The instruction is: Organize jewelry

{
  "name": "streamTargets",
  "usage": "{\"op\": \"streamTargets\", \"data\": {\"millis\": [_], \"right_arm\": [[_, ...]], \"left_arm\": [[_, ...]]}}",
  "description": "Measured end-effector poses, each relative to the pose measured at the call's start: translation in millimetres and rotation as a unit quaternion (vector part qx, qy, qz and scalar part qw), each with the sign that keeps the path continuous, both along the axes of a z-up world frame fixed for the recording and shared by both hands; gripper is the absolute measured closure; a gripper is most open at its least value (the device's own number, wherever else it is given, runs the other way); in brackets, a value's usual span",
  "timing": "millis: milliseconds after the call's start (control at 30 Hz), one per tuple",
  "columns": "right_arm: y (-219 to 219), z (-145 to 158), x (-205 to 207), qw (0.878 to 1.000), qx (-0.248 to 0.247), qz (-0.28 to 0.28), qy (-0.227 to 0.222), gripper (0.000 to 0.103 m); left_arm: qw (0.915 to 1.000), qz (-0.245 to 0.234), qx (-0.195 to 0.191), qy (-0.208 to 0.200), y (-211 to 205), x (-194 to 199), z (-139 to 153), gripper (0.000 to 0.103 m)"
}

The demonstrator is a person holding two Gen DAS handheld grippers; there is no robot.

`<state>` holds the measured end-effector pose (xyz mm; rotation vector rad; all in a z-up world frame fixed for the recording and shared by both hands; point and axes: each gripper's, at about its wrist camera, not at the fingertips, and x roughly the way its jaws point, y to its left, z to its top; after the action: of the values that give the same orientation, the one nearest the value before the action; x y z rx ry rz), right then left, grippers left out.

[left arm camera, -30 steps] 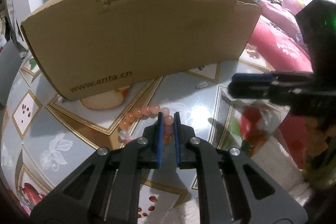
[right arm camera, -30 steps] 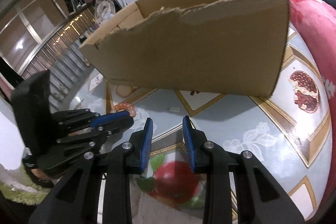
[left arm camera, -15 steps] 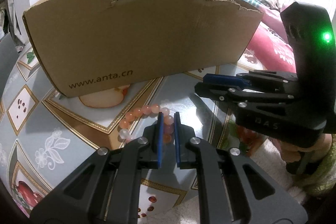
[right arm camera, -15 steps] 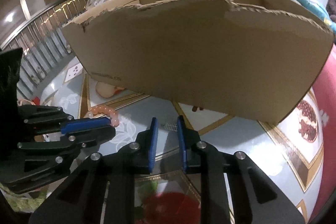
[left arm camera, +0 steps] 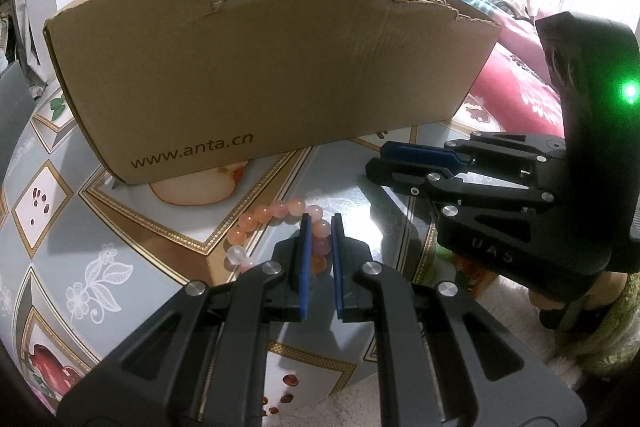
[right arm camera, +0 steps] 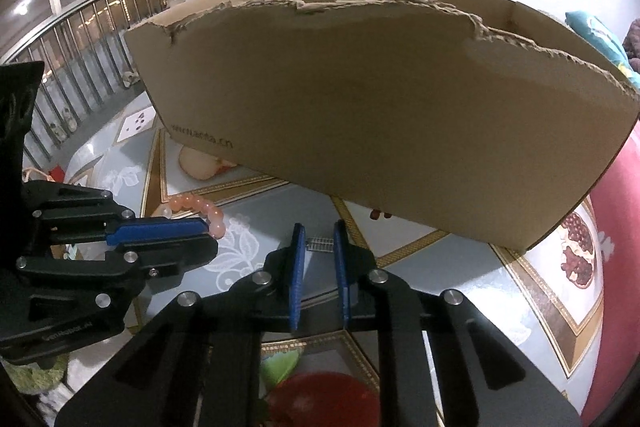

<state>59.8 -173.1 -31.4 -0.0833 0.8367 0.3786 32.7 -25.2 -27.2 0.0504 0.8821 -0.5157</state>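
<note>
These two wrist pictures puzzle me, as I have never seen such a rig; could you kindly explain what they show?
There is no robot here: a person holds a two-finger clamp tool in each hand, and each tool carries a wide-angle camera looking along its blue-padded fingers. One picture comes from the left gripper, the other from the right gripper; each also sees the other tool from the side. On the patterned table stands a torn cardboard box. The left jaws sit closely around a pink bead bracelet. The right jaws frame a small metal piece, too small to identify; whether they pinch it is unclear.
</note>
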Motion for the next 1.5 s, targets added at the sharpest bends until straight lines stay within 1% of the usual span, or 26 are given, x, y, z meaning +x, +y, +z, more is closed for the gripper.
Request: {"op": "streamTargets", "data": {"millis": [267,300,333,667,767,800,833,900,1000,1167,1200,1267,1367,1500], "right_arm": [[-12.1,0.4,1.2,1.000,0.025,-0.005,0.012,0.088],[-13.8,0.7,1.3,1.000,0.027,-0.006,0.013,0.096],[-15.1,0.5,1.6,0.999,0.029,-0.006,0.017,0.098],[-25.8,9.0,-6.6,0.999,0.050,-0.006,0.016,0.098],[-26.9,10.4,-8.6,0.999,0.045,-0.003,0.020,0.097],[-26.4,9.5,-8.5,0.999,0.043,-0.003,0.021,0.094],[-25.8,8.5,-8.1,0.999,0.040,-0.004,0.024,0.087],[-24.2,7.8,-7.4,0.999,0.035,-0.003,0.021,0.082],[-16.6,9.3,-4.8,1.000,0.007,0.008,0.006,0.082],[-10.0,5.7,5.9,1.000,-0.006,0.011,0.007,0.082],[-8.8,3.9,6.8,1.000,-0.009,0.011,0.007,0.083],[-5.5,3.5,6.6,1.000,-0.015,0.014,0.001,0.089],[-4.9,4.1,8.8,1.000,-0.010,0.016,0.007,0.097],[-10.7,4.5,10.4,1.000,0.009,0.013,0.017,0.098]], "left_arm": [[1.0000,0.000,0.001,0.000,0.1,0.3,-0.4,0.094],[1.0000,0.000,0.001,-0.001,0.5,0.2,-0.4,0.094],[1.0000,0.000,0.001,-0.001,0.1,0.4,-0.3,0.094],[1.0000,0.000,0.003,-0.001,0.7,1.2,-0.1,0.094],[1.0000,0.000,0.003,-0.001,1.3,1.1,-0.2,0.094],[1.0000,0.001,0.003,-0.001,1.5,1.1,-0.1,0.094],[1.0000,0.001,0.003,-0.001,0.9,1.2,-0.2,0.094],[1.0000,0.000,0.004,-0.001,1.3,1.0,-0.3,0.094],[1.0000,0.000,0.005,-0.001,0.9,1.2,0.1,0.094],[1.0000,0.000,0.004,-0.001,-0.4,1.8,-0.5,0.094],[1.0000,0.000,0.003,-0.001,-0.7,1.7,-0.6,0.094],[1.0000,0.000,0.003,-0.001,-1.2,1.8,-1.1,0.094],[1.0000,0.000,0.003,-0.001,-1.2,1.7,-1.3,0.094],[1.0000,0.000,0.003,-0.002,-1.3,1.8,-1.2,0.094]]}}
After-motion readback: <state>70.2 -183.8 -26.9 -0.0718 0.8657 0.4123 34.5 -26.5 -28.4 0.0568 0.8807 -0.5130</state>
